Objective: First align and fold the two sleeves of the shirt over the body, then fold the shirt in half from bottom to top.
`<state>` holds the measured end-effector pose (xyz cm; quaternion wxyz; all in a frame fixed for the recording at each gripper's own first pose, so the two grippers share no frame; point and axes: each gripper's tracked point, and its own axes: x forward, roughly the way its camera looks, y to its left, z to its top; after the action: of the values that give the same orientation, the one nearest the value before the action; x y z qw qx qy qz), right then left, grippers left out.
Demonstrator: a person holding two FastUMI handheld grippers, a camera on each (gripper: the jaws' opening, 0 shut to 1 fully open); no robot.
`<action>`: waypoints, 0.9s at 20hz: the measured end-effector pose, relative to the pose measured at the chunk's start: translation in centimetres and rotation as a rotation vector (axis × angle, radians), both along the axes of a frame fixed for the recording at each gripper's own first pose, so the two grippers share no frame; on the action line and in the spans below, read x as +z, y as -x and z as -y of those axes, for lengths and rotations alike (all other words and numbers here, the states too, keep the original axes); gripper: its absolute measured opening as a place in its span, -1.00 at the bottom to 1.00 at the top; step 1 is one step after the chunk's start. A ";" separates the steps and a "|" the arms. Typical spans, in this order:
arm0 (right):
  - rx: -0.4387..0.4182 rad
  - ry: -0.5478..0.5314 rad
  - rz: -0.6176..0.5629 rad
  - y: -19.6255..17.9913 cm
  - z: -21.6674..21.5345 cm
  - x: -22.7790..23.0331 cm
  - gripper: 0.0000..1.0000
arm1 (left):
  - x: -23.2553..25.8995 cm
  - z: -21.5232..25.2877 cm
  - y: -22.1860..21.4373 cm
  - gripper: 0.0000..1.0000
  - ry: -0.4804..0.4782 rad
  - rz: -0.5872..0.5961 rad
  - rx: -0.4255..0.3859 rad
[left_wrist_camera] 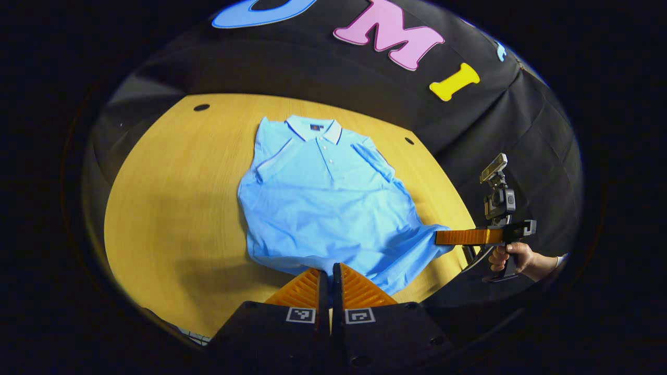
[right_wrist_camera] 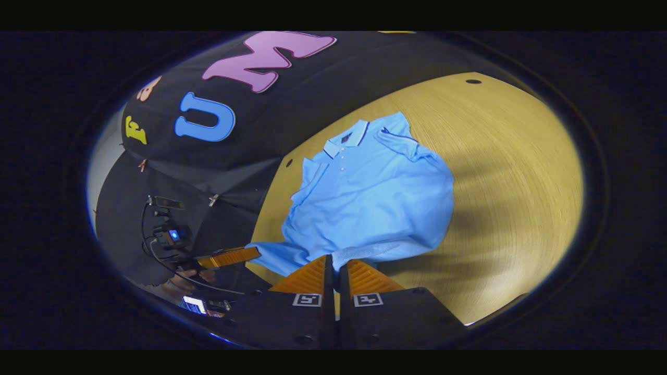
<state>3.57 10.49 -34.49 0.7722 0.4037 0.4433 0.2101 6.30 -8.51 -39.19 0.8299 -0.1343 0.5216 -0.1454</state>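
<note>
shirt [left_wrist_camera: 328, 203] flat on table [left_wrist_camera: 172, 219] | both tongs [left_wrist_camera: 330, 271] [right_wrist_camera: 336, 263] pinching its bottom hem corners

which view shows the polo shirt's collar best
The left gripper view: the collar of the blue polo shirt faces the camera squarely, both points and placket visible. In the right gripper view the collar appears smaller and skewed sideways.

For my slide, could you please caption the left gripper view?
Left gripper and right gripper each pinch the bottom hem of a blue shirt with sleeves folded in, on a wooden table.
</note>
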 end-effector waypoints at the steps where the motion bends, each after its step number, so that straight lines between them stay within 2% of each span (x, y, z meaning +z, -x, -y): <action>1: -0.018 -0.004 0.025 -1.5 0.4 0.8 -0.74 | 0.6 -0.4 -1.5 -0.87 -0.006 0.026 0.008; 2: -0.032 0.004 0.053 -3.0 0.9 1.5 -0.74 | 0.9 -0.7 -3.0 -0.88 -0.014 0.046 0.024; 4: -0.048 0.035 0.123 -6.7 2.1 3.1 -0.96 | 2.3 -0.9 -6.5 -0.88 -0.008 0.086 0.065; 7: -0.068 0.073 0.211 -12.3 3.5 5.5 -0.98 | 4.7 -0.5 -12.7 -0.87 -0.001 0.187 0.085; 8: -0.077 0.084 0.235 -14.4 4.0 6.2 -0.85 | 5.1 -0.8 -14.9 -0.88 -0.018 0.208 0.097; 9: -0.088 0.096 0.260 -16.9 4.5 6.9 -0.85 | 5.5 -1.3 -17.2 -0.88 -0.039 0.232 0.112; 10: -0.098 0.108 0.281 -19.0 4.6 7.1 -0.98 | 5.7 -1.8 -19.2 -0.88 -0.055 0.259 0.122; 11: -0.106 0.131 0.291 -21.1 5.0 7.1 -0.85 | 5.7 -2.3 -21.6 -0.88 -0.069 0.279 0.135; 12: -0.111 0.157 0.297 -23.5 5.3 6.8 -0.85 | 5.4 -2.8 -23.7 -0.88 -0.078 0.276 0.151; 13: -0.116 0.174 0.303 -25.2 5.5 6.6 -0.85 | 5.0 -3.3 -25.7 -0.78 -0.090 0.273 0.167; 14: -0.120 0.193 0.305 -27.1 5.8 6.5 -0.85 | 4.3 -4.0 -27.4 -0.88 -0.114 0.275 0.179; 15: -0.124 0.217 0.302 -28.8 6.0 5.8 -0.98 | 3.7 -4.8 -29.2 -0.88 -0.140 0.281 0.185; 17: -0.122 0.250 0.291 -32.3 5.9 4.6 -0.72 | 1.9 -6.2 -31.9 -0.88 -0.178 0.260 0.199; 18: -0.114 0.268 0.277 -33.9 5.5 3.6 -0.85 | 0.6 -6.6 -33.3 -0.88 -0.183 0.243 0.219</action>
<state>37.47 5.03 -30.88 0.8833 0.2890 0.3333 0.1588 39.58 -1.92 -38.63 0.9064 -0.0955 0.4109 -0.0211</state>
